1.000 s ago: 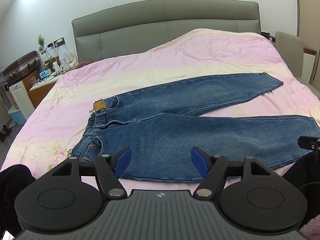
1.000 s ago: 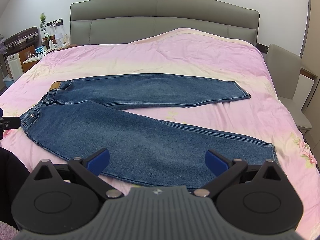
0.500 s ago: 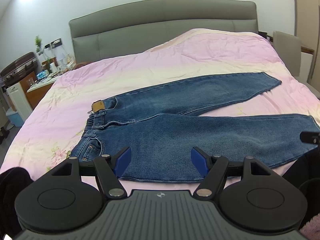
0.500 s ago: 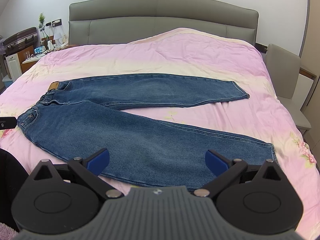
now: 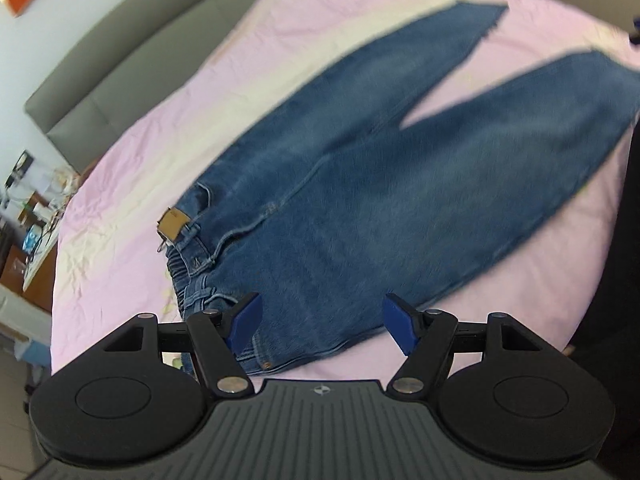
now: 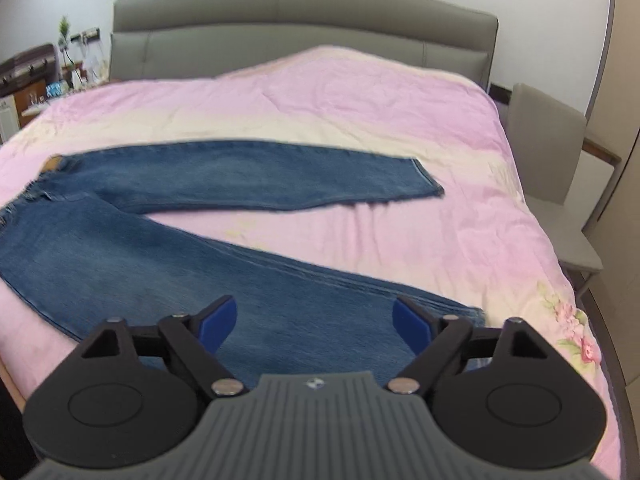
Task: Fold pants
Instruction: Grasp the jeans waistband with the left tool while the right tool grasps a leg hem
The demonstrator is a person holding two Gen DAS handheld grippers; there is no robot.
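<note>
Both claws hang over the near edge of the blue denim pants [image 6: 168, 264], holding nothing: the left gripper [image 5: 322, 322] gapes wide above the waistband end, while the right gripper [image 6: 316, 324] has just been narrowing above the near leg's cuff. The pants lie flat across the pink bedspread [image 6: 360, 100], waist leftward, legs splayed rightward.

No legible text, tan waistband patch [image 5: 178, 225] on jeans [image 5: 360, 208] too blurred to read
</note>
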